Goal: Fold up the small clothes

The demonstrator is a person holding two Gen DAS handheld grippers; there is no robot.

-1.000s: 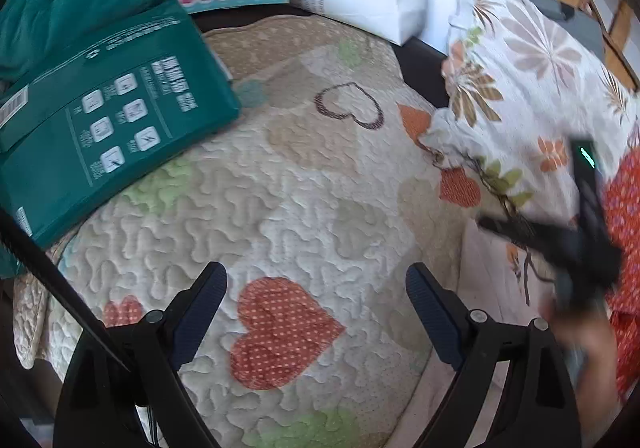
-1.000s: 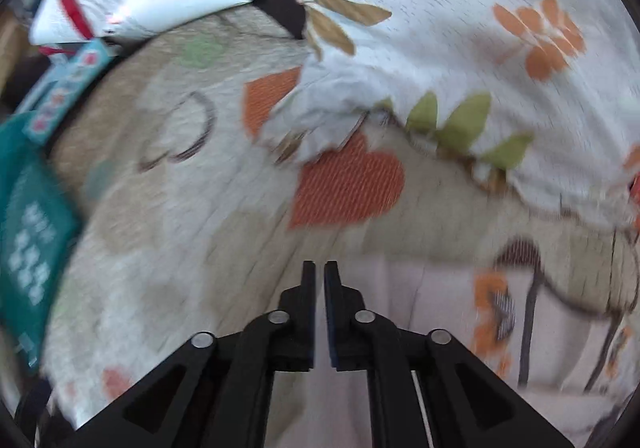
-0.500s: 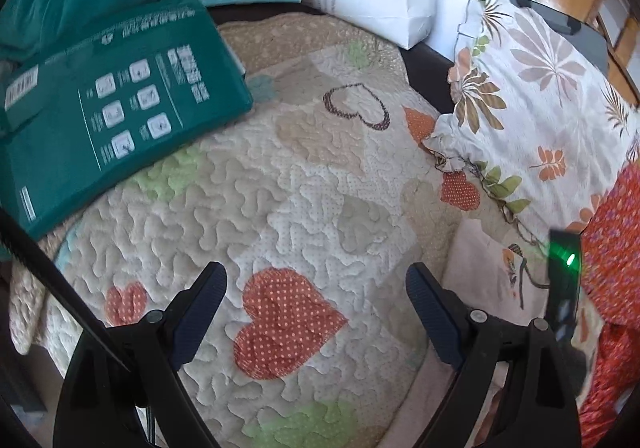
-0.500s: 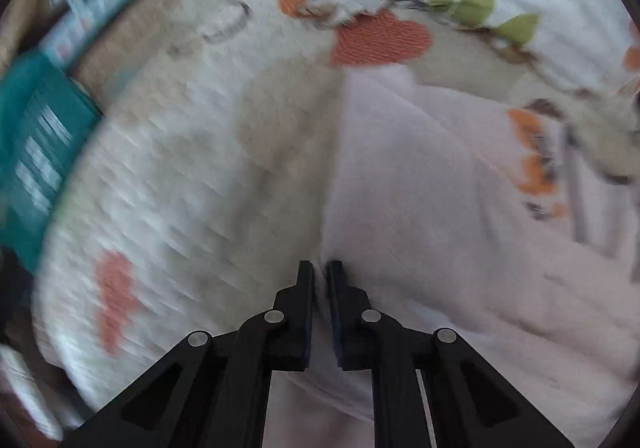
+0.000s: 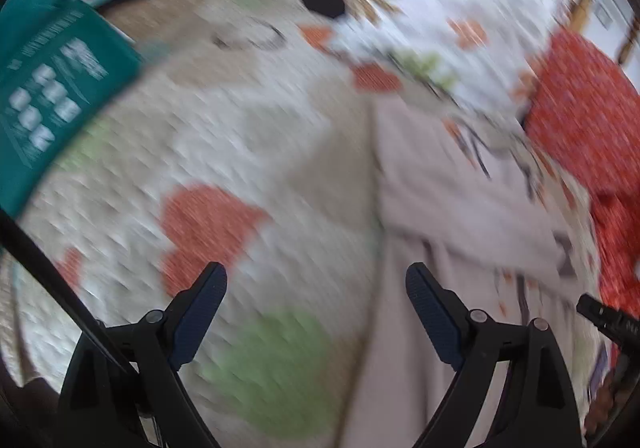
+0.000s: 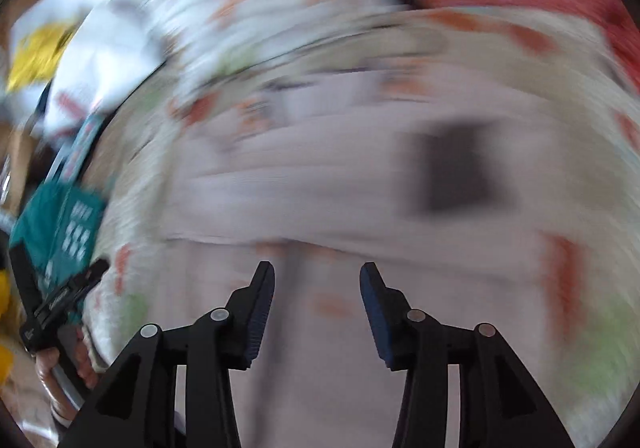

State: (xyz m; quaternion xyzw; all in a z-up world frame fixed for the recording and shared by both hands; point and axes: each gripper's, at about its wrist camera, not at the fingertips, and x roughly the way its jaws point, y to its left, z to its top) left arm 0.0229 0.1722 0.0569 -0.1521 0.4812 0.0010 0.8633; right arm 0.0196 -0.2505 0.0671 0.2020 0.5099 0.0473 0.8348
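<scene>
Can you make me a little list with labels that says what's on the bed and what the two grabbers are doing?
surface: heart-patterned quilt
garment to fold: pale pink cloth, lying spread on the quilt
left gripper: open, holding nothing, above the quilt beside the cloth's edge
right gripper: open, holding nothing, over the pink cloth
other things: teal package, floral pillow, red patterned fabric
picture quality: both views blurred

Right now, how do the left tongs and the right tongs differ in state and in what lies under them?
The left tongs gape wide; the right tongs are open less. The left tongs straddle the pale pink garment's edge on the heart quilt; the right tongs are wholly above the garment. Both hold nothing.
</scene>
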